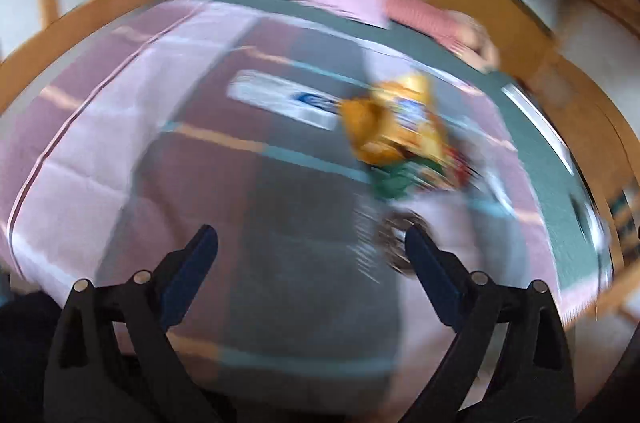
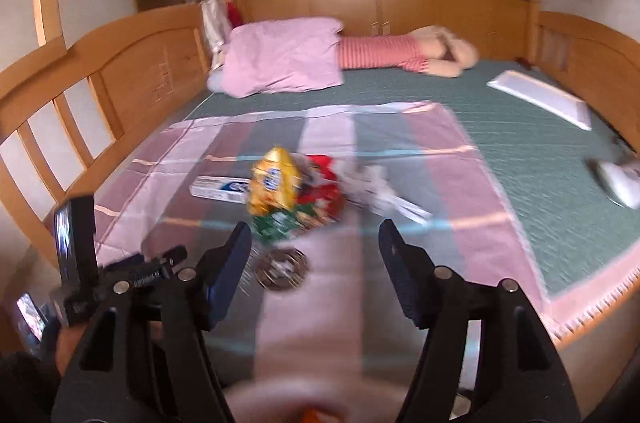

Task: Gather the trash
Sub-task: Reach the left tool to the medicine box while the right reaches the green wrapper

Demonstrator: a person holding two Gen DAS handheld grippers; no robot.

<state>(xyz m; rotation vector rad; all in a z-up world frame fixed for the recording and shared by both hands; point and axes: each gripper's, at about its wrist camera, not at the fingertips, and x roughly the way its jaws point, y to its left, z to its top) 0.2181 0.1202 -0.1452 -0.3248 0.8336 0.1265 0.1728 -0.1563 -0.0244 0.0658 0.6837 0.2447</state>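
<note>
Right claw [image 2: 314, 247] and left claw [image 1: 312, 255]: both wide, empty. I judge nothing collected; wrapper pile [image 2: 292, 191] and toothpaste box [image 2: 218, 187] remain on the bed [image 2: 500, 127].

Left gripper [image 1: 311, 255] and right gripper [image 2: 315, 249] look alike: matte black angular plastic arms, silver round screw heads at the pivots, dark blue flat finger pads [image 2: 232, 263].

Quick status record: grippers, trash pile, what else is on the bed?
left hand-held gripper: open, empty
right hand-held gripper: open, empty
trash pile: yellow snack bag, red and green wrappers, white box, on the striped blanket
round dark item: nearest the grippers
also on bed: pink pillow, plush toy
</note>
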